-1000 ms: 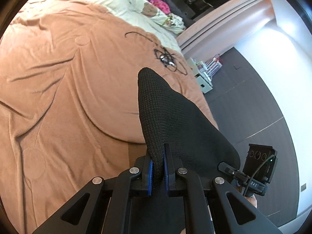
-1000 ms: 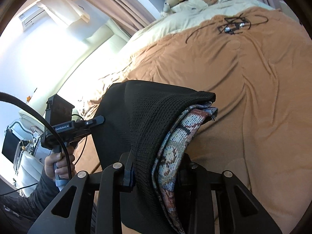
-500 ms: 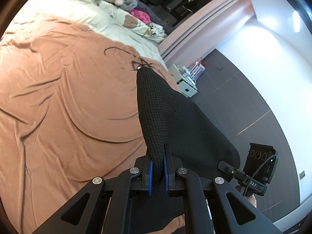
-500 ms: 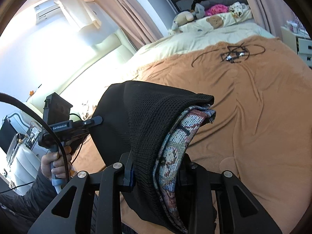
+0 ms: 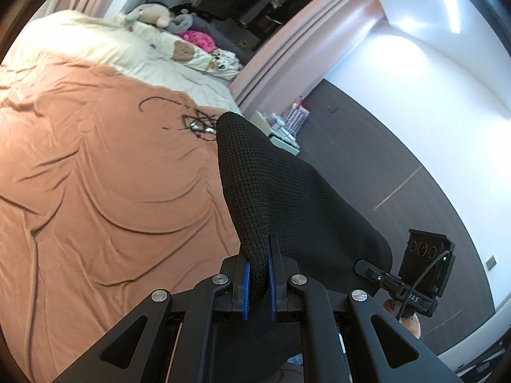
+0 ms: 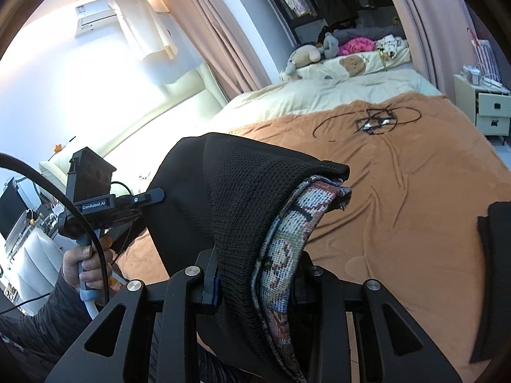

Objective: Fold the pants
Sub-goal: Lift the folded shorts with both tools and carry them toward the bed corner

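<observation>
The black knit pants (image 5: 281,198) hang in the air above the orange blanket (image 5: 95,175). My left gripper (image 5: 258,274) is shut on a thin black edge of them, the fabric rising to a peak ahead of its blue pads. My right gripper (image 6: 255,284) is shut on a thicker bunch: black knit (image 6: 249,198) over a patterned woven lining (image 6: 287,242). In the right wrist view the left gripper's handle (image 6: 92,204) is at the left, held by a hand (image 6: 86,261). The right gripper's body (image 5: 424,268) shows at the lower right of the left wrist view.
A tangle of black cable (image 6: 373,121) lies on the blanket towards the far end. Cream bedding with stuffed toys (image 6: 319,51) is beyond it. A white bedside drawer unit (image 6: 491,108) stands at the bed's right; dark floor (image 5: 367,166) runs beside the bed.
Both grippers have risen with the pants still gripped, and more of the room, curtains and far bedding has come into view. The grips have not changed.
</observation>
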